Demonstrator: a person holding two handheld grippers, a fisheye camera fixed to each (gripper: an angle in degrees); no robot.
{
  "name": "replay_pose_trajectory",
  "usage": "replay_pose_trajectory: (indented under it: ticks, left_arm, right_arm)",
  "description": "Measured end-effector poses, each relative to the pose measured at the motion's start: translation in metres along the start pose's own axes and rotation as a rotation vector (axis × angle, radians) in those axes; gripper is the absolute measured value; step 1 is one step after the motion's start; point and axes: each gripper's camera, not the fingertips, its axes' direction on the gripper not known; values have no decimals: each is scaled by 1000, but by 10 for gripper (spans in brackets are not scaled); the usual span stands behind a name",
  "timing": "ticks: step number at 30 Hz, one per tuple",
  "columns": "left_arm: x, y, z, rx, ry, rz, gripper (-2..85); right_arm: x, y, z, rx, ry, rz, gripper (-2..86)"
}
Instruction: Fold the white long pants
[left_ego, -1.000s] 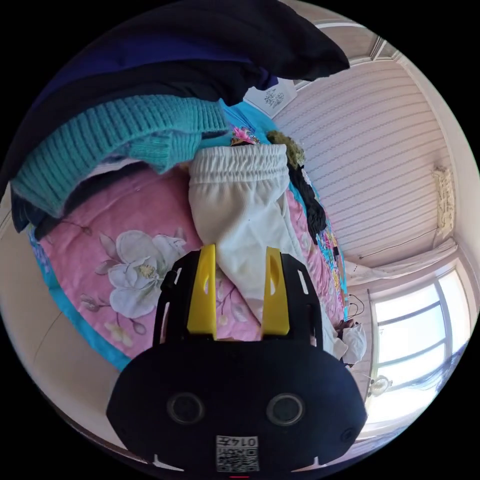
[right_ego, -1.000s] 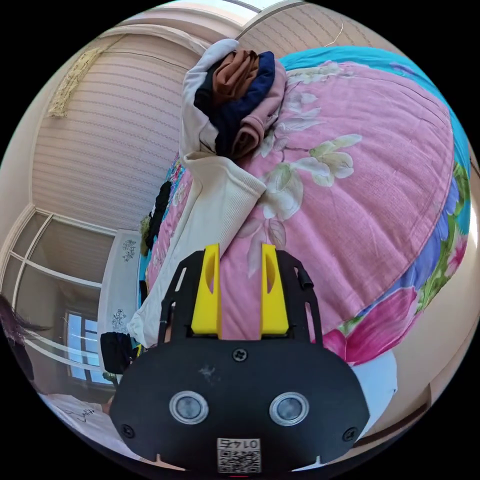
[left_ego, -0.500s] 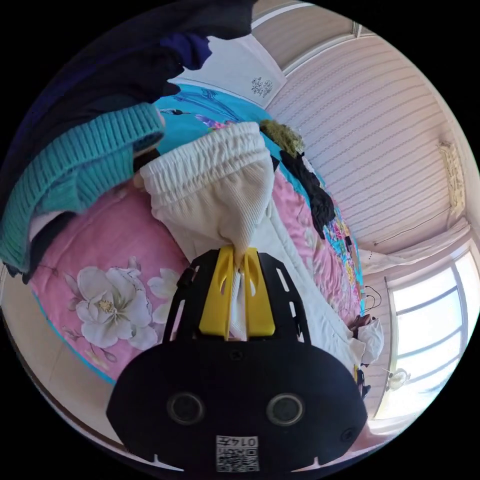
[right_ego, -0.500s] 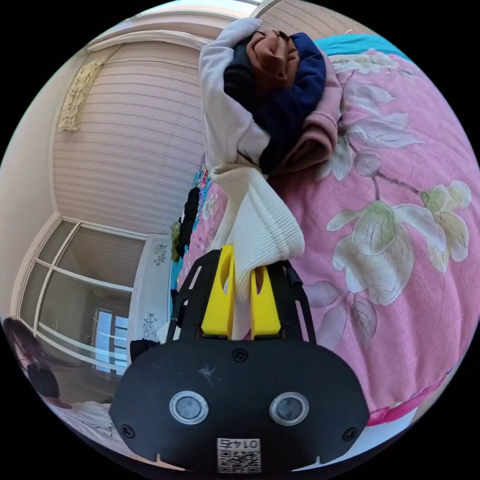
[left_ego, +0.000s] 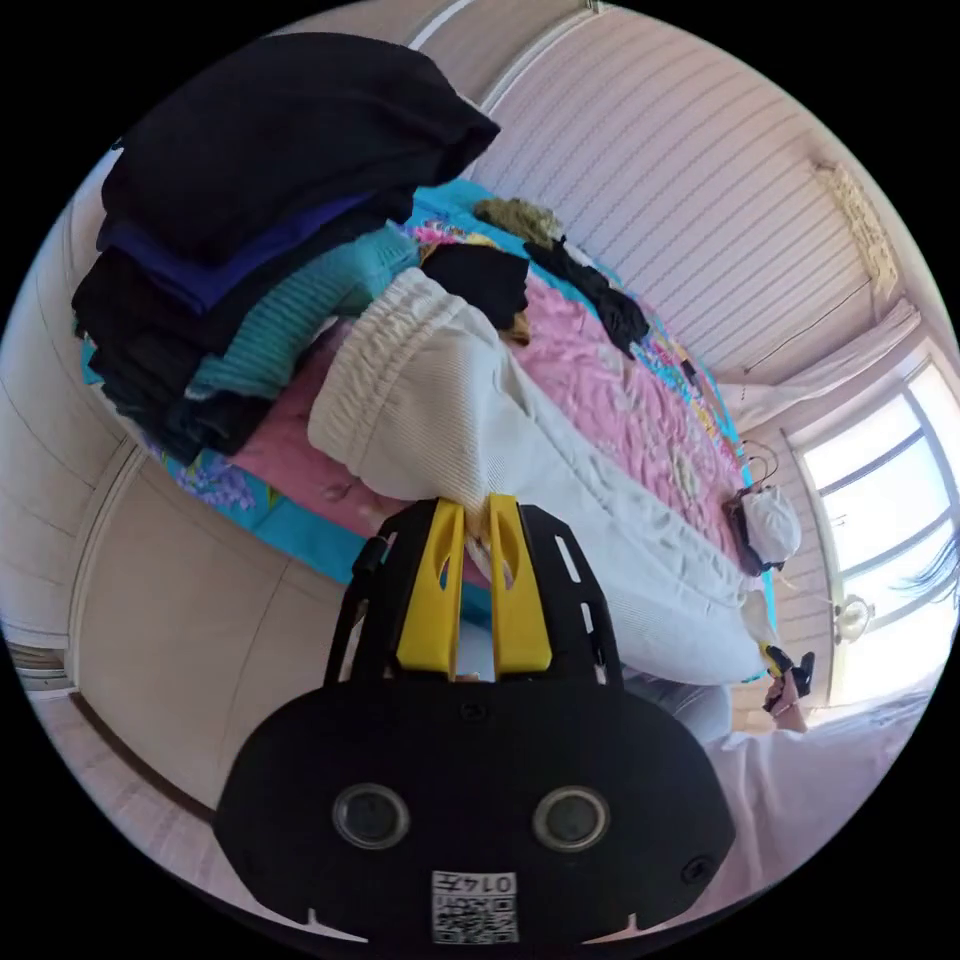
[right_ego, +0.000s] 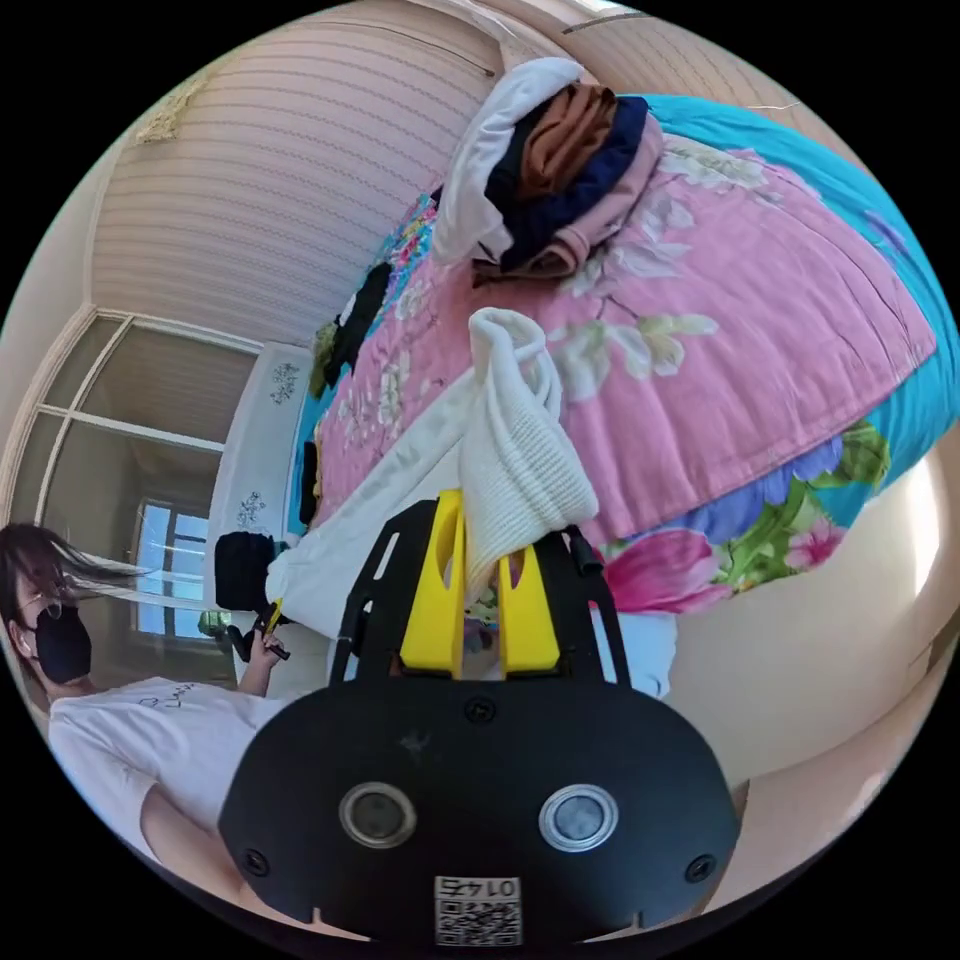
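The white long pants (left_ego: 520, 450) stretch across the pink flowered quilt (left_ego: 610, 390), elastic waistband toward the clothes stack. My left gripper (left_ego: 478, 515) is shut on the waist end, lifted off the bed's edge. In the right gripper view the ribbed hem end of the pants (right_ego: 515, 450) hangs bunched from my right gripper (right_ego: 485, 545), which is shut on it above the quilt (right_ego: 720, 350). The far left gripper (right_ego: 255, 625) shows small there, holding the other end.
A stack of folded dark and teal clothes (left_ego: 250, 240) sits at the bed corner. Another heap of clothes (right_ego: 550, 180) lies on the quilt. Dark garments (left_ego: 590, 290) lie along the wall side. A person in a white shirt (right_ego: 150, 740) stands by the bed.
Both grippers closed on the pants ends, then pulled back and up from the bed, lifting the pants. Both views now look from beyond the bed edge.
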Motion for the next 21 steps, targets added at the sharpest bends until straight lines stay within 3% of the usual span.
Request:
replay_pose_trajectory:
  ticks: [4, 5, 8, 10, 11, 14, 16, 21]
  left_arm:
    - [28, 24, -1, -32, -86, 66, 61]
    - [43, 29, -9, -33, -181, 145, 57]
    - [88, 45, -26, -53, -464, 356, 41]
    - [122, 53, -33, -46, -491, 512, 29]
    - [148, 58, -34, -33, -479, 621, 26]
    - [217, 56, -21, 37, -382, 800, 27]
    - [261, 52, 0, 33, -275, 925, 34]
    - [382, 48, 83, -40, -137, 1264, 60]
  right_arm:
    - [-44, 4, 12, -124, 339, -17, 67]
    - [-54, 5, 11, -126, 387, -33, 70]
    - [-103, 7, -2, -65, 629, -78, 65]
    - [-148, 6, -11, 37, 865, -78, 17]
    - [-164, 5, -11, 53, 891, -119, 19]
    - [-261, -1, 21, 29, 837, -521, 36]
    - [-345, -4, 79, -117, 737, -849, 71]
    - [-478, 4, 196, -397, 606, -1240, 134]
